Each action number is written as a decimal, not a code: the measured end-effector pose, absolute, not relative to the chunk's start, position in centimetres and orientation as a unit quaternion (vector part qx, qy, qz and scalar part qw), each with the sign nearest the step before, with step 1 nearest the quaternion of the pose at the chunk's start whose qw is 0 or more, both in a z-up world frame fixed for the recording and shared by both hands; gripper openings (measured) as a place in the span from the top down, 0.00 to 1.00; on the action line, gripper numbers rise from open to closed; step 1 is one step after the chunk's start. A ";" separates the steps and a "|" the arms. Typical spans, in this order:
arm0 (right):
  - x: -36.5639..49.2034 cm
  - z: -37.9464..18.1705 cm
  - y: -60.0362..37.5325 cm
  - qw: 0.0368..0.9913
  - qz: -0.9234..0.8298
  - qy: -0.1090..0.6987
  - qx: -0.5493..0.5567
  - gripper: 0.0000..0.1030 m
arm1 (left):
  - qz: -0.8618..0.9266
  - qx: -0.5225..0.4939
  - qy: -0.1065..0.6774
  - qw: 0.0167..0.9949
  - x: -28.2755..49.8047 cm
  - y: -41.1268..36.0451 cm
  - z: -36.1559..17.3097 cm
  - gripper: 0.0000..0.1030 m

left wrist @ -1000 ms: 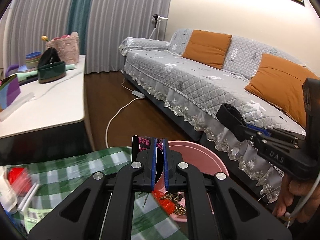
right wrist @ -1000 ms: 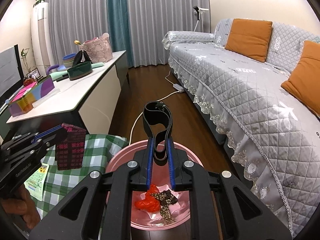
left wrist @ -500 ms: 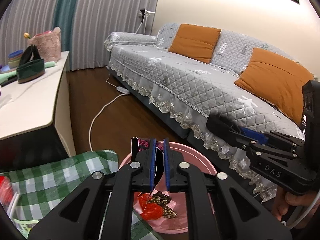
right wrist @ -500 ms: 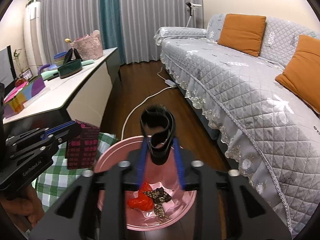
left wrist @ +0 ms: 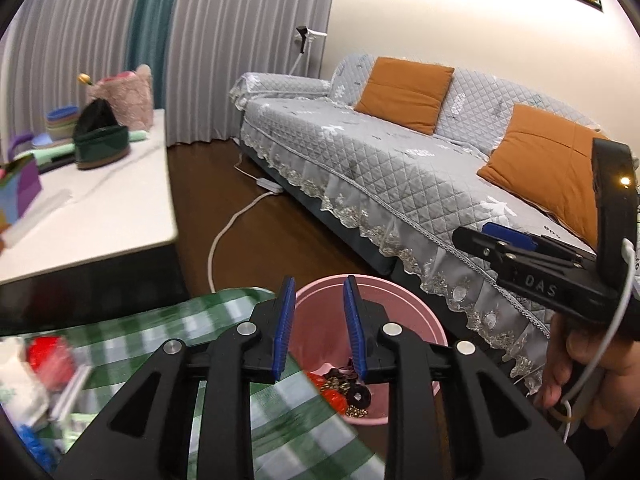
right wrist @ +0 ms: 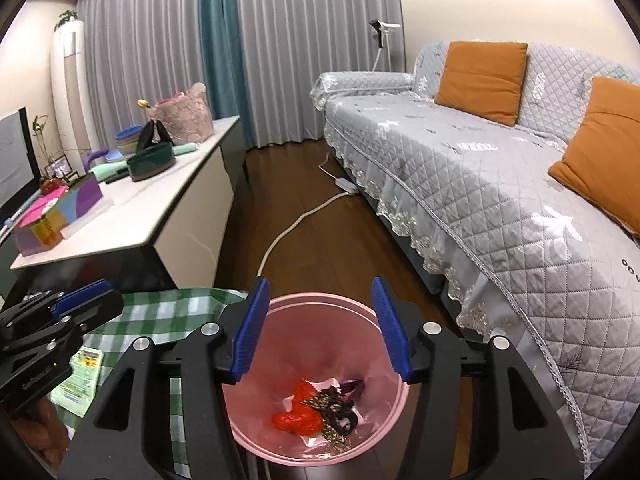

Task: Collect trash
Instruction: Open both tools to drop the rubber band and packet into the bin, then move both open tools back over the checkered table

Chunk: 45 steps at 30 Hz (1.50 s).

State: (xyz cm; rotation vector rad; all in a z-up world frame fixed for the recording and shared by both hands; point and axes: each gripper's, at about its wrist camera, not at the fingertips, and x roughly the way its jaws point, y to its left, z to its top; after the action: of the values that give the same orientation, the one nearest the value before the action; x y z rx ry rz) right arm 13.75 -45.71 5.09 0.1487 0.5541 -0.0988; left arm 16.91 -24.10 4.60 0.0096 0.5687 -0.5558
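Observation:
A pink trash bin (right wrist: 320,344) stands on the floor beside a green-checked tablecloth (right wrist: 168,316). At its bottom lie a red wrapper (right wrist: 296,410), dark patterned wrappers and a black loop (right wrist: 344,414). My right gripper (right wrist: 320,300) hovers straight above the bin, its jaws opening and nothing between them. My left gripper (left wrist: 316,300) hangs over the bin's (left wrist: 400,312) left rim and the cloth's edge, its jaws also opening and empty. The trash (left wrist: 348,392) shows between its arms. The right gripper (left wrist: 480,240) appears at the right of the left wrist view, held by a hand.
A grey quilted sofa (right wrist: 500,184) with orange cushions runs along the right. A white cabinet (right wrist: 160,208) with boxes and bowls stands at left. A white cable (right wrist: 296,224) crosses the dark floor. More litter, a red item (left wrist: 48,356) and a green leaflet (right wrist: 80,380), lies on the cloth.
Both grippers opened. The black loop dropped from the right gripper and the dark patterned wrapper from the left; both now lie in the bin. The left gripper swung right, then back left.

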 end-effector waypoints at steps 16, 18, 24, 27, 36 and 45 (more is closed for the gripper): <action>11.1 8.2 -38.6 0.970 0.024 0.237 0.043 0.42 | -0.202 0.005 0.254 0.946 10.4 -13.0 8.9 0.76; 10.9 8.3 -37.7 0.970 0.032 0.236 0.038 0.42 | -0.188 0.005 0.249 0.950 9.8 -11.6 8.9 0.76; 10.6 8.2 -35.1 0.969 0.060 0.239 0.029 0.42 | -0.121 0.003 0.251 0.960 8.4 -6.8 6.7 0.76; 10.6 8.1 -34.1 0.967 0.077 0.242 0.031 0.42 | -0.088 -0.012 0.254 0.963 8.6 -4.4 5.9 0.76; 11.5 5.9 -29.9 0.954 0.123 0.270 0.031 0.42 | -0.007 -0.064 0.256 0.964 7.3 2.7 4.9 0.76; 12.8 3.8 -23.2 0.939 0.176 0.296 0.008 0.42 | 0.035 -0.084 0.264 0.960 6.1 7.5 3.9 0.76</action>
State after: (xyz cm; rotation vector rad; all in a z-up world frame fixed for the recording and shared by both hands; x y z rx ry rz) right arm 12.85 -23.21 3.80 0.0165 0.6041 0.3584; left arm 6.13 7.48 3.90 -0.1699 0.5346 0.0713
